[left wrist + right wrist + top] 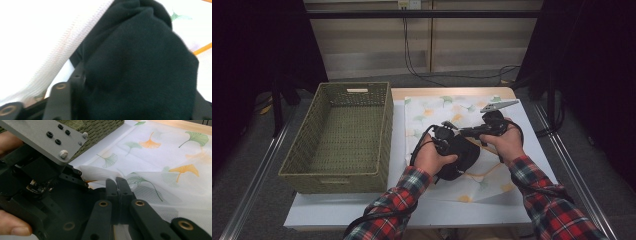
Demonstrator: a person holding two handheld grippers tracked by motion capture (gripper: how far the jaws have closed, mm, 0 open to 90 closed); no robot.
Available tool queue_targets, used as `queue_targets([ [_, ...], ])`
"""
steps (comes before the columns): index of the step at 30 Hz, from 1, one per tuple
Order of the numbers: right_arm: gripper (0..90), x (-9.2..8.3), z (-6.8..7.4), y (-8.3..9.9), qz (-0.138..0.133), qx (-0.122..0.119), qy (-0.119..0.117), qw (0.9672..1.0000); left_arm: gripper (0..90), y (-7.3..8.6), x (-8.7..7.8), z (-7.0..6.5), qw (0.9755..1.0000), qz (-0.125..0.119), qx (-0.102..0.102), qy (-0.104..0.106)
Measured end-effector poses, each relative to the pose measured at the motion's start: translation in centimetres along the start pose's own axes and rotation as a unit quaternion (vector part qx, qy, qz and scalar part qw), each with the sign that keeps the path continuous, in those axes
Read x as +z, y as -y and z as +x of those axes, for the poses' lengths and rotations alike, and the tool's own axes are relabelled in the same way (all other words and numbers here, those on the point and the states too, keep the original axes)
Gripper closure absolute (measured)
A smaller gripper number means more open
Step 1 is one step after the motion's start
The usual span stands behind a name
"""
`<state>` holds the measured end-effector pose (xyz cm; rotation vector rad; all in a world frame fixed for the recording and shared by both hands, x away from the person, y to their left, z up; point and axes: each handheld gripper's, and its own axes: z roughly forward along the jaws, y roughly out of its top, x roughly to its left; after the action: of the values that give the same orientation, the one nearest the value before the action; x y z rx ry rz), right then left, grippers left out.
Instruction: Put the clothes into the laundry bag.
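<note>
Fabric is the thing being handled here: one dark, nearly black soft bundle [464, 156], bunched up into a rounded lump with thick folds, no print on it that I can make out. It's sitting on a white mesh sheet [447, 117] printed with green and orange ginkgo leaves, near the middle of the tabletop [532, 140], just right of the basket.

The left claw [447, 142] is reaching into the bundle. In the left gripper view the dark fabric is bulging up between the black jaws and covering most of them, so I can't tell if the pads are actually pressing on it. The right claw [116, 185] is clenched, its two tips pressed together at the edge of the dark fabric where the white mesh is bunching up. What, if anything, is pinched between them is too hard to see.

Count-wise: one dark bundle, one leaf-print sheet, one green woven basket [343, 135] sitting on the left part of the tabletop, two claws, two hands in red plaid sleeves [557, 210], and a grey three-cornered plate [498, 105] is riding on top of the right one
</note>
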<state>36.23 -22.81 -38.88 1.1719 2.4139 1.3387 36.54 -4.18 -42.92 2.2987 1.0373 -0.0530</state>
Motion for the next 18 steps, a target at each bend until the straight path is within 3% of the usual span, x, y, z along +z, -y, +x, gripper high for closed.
queue_targets([
  [10,90.0,0.1,0.0,0.2,0.004,0.001,0.000,1.0000,21.4,0.4,-0.6,0.2,0.9997,0.006,0.020,0.009],
  [15,90.0,0.2,0.0,0.2,0.005,0.004,0.001,1.0000,16.2,0.7,-1.3,0.1,0.9997,0.010,0.015,0.016],
  [18,90.0,0.2,0.0,0.2,0.005,0.003,0.002,1.0000,14.1,0.9,-1.8,-0.1,0.9996,0.007,0.024,0.011],
])
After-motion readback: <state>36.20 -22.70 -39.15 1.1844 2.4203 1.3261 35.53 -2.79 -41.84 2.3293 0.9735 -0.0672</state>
